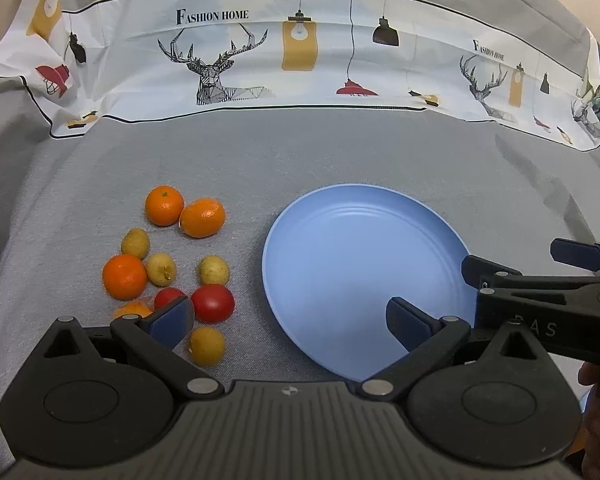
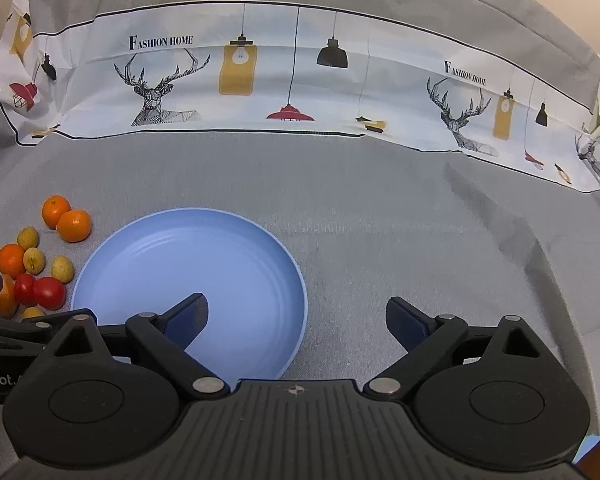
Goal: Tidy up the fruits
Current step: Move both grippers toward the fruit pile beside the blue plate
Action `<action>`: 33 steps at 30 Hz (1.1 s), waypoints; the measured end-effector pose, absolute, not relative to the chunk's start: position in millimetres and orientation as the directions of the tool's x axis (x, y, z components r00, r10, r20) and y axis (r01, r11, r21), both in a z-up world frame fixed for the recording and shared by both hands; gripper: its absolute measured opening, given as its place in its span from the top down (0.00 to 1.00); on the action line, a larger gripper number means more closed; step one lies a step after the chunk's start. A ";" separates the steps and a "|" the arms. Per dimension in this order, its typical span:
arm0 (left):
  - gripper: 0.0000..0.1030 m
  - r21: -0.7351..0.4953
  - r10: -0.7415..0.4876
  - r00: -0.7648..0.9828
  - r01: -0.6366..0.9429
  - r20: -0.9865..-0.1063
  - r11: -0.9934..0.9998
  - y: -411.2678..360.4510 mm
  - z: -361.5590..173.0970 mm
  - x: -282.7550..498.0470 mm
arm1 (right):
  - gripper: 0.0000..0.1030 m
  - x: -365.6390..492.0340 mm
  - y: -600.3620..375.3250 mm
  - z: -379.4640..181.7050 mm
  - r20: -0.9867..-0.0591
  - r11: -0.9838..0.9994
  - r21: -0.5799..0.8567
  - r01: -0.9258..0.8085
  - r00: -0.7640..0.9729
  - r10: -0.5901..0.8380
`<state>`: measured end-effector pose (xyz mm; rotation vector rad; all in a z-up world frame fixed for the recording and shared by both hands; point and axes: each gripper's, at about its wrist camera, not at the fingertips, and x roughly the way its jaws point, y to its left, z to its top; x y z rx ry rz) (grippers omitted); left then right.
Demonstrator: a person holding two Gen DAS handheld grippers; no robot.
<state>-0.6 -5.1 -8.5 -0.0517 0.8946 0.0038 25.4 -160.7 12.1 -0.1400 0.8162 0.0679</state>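
Grey table (image 1: 340,152), printed cloth (image 1: 300,60) along back. Blue plate (image 1: 340,248) centre, bare. Left claw (image 1: 288,320) wide, nothing in it, over fruit and plate edge. Right claw (image 2: 296,320) wide, nothing held, over plate's right rim. Fruit pile (image 1: 172,272) left of plate: oranges, tomatoes, small yellow ones.

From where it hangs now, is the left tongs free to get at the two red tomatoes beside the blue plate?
Probably yes. The left tongs stand open and empty just above the two red tomatoes, with only small yellow fruits crowding them; the right tongs stay over the round blue plate.
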 end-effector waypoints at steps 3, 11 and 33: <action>0.01 -0.030 -0.009 0.616 -0.024 -0.788 0.999 -6.1 -8.2 -0.6 | 0.07 25.6 -159.7 10.4 -0.736 0.989 -0.098 -0.114 0.677 0.005; 0.05 0.015 0.014 0.636 -0.003 -0.771 1.000 -9.3 -10.9 -1.0 | 0.08 26.8 -161.7 9.7 -0.741 0.988 -0.099 -0.123 0.671 0.009; 0.21 -0.024 -0.040 0.616 0.035 -0.787 0.999 -7.7 -6.8 -0.2 | 0.25 23.4 -159.7 12.5 -0.726 0.987 -0.066 -0.144 0.686 0.052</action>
